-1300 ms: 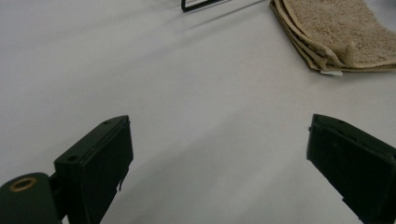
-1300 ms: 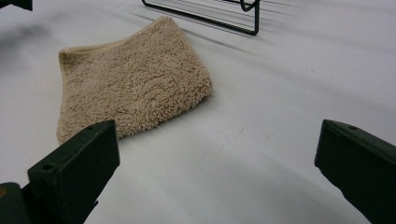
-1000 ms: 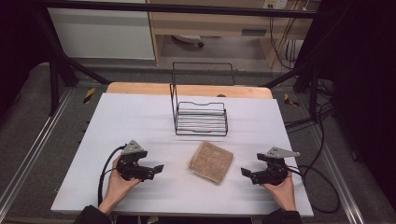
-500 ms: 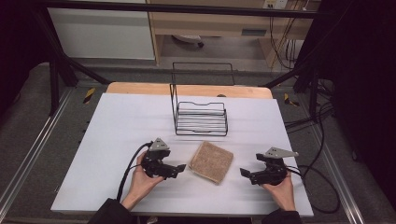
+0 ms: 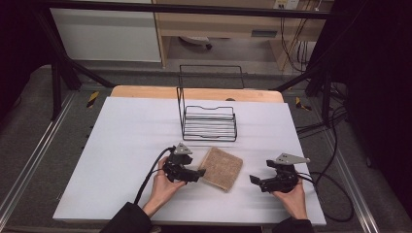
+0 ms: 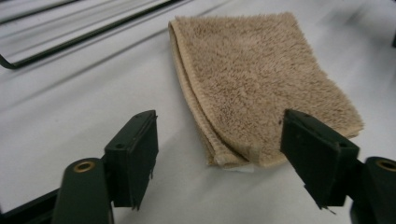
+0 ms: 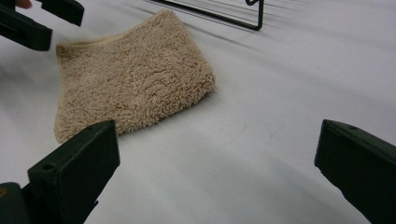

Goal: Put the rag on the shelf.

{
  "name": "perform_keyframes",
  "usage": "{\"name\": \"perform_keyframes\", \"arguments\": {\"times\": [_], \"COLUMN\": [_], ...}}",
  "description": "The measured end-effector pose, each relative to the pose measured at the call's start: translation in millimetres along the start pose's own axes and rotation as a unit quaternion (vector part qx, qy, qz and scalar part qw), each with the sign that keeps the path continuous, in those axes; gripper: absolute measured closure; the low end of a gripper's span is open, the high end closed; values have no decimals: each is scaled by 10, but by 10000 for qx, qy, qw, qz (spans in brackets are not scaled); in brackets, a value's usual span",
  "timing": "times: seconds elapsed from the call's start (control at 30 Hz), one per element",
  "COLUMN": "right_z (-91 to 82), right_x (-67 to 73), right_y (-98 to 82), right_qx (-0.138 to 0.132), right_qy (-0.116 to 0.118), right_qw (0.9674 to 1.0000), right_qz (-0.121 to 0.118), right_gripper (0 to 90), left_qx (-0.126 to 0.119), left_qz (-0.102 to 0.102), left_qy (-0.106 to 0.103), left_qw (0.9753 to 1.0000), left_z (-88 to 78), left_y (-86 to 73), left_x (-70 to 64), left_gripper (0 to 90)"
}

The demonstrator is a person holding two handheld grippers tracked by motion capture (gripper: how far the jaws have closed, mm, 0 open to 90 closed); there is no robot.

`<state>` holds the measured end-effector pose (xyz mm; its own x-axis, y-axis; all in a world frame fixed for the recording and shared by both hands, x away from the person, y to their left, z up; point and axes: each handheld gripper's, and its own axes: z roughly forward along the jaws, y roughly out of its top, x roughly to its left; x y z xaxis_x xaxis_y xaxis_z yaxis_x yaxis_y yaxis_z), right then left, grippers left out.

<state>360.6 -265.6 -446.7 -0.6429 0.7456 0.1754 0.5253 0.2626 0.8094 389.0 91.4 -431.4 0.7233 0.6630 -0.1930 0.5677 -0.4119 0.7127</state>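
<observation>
A folded tan towel [image 5: 222, 168] lies flat on the white table [image 5: 126, 136], in front of a black wire rack [image 5: 209, 121]. My left gripper [image 5: 200, 172] is at the towel's left edge and points at it. In the left gripper view the towel's [image 6: 261, 79] near corner lies between the jaws of my left gripper [image 6: 219, 140]. The jaws have just been closing, but the pads stand apart from the cloth. My right gripper [image 5: 252, 179] rests open to the right of the towel, with nothing but bare table between its jaws [image 7: 217, 177].
The empty wire rack [image 7: 210, 11] stands upright behind the towel [image 7: 130, 79]. A wooden board [image 5: 145, 92] runs along the table's far edge. Cables [image 5: 330, 194] trail off the table's right side. There is free table surface to the left.
My left hand has slid right across the table, from the left part to the towel's edge. The right hand and the towel have stayed where they were.
</observation>
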Motion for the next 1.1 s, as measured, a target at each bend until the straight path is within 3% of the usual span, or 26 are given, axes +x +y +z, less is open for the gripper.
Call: {"name": "perform_keyframes", "arguments": {"times": [0.2,0.33,0.63,0.83,1.1], "right_z": [5,-2,2,20,61], "right_x": [1,-1,6,10,34], "right_y": [1,0,0,5,21], "right_qx": [29,6,42,39,105], "right_qy": [10,11,32,33,71], "right_qw": [10000,10000,10000,10000,9999], "right_qz": [3,0,28,28,61], "right_gripper": [6,6,9,14,31], "left_qx": [122,170,213,206,262], "left_qz": [-32,-62,-405,-400,-339], "left_qy": [-119,23,-138,-70,-12], "left_qw": [9998,9998,9989,9990,9991], "left_z": [165,223,208,214,210], "left_y": [-8,-14,-41,-45,-32], "left_x": [-64,-86,14,-6,-47], "left_gripper": [392,493,618,655,794]}}
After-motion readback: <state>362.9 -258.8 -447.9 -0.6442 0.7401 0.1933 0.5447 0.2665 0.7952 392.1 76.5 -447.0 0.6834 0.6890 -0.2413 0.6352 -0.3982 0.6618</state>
